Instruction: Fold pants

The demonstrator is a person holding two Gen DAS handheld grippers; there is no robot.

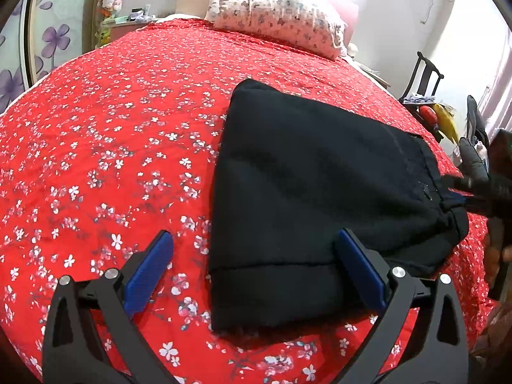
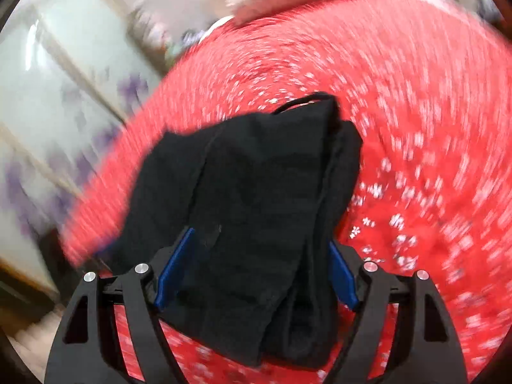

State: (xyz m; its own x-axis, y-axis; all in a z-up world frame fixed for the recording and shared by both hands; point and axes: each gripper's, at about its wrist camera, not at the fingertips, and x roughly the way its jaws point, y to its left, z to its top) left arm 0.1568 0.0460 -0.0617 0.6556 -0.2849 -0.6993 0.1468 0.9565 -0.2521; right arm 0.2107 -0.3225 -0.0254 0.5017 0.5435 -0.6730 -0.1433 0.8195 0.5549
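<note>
On the bed [image 1: 112,121], over its red flowered cover, the pants [image 1: 320,192] lie as a compact black bundle, already folded down to a rough wedge with a hem band along the near edge. From the left side the folds look largely laid: layers are stacked, edges roughly matched, no leg trailing loose. The left gripper [image 1: 252,275] hovers low over the near hem, jaws spread wide and released, one blue pad over bare cover, the other over the cloth; nothing is pinched there. The right gripper [image 2: 256,268] has a thick gather of the pants running between its jaws, which stand wide; that view is smeared, so whether the pads actually press the cloth I cannot tell. In the left view it sits at the far right corner of the bundle, beside a gloved hand [image 1: 473,163]. My judgement: the main folds are done, and what remains is at most one more fold or a tidy-up of that right end, where the layers are bunched and lifted rather than flat. A pillow [image 1: 275,16] lies well apart at the head.
</note>
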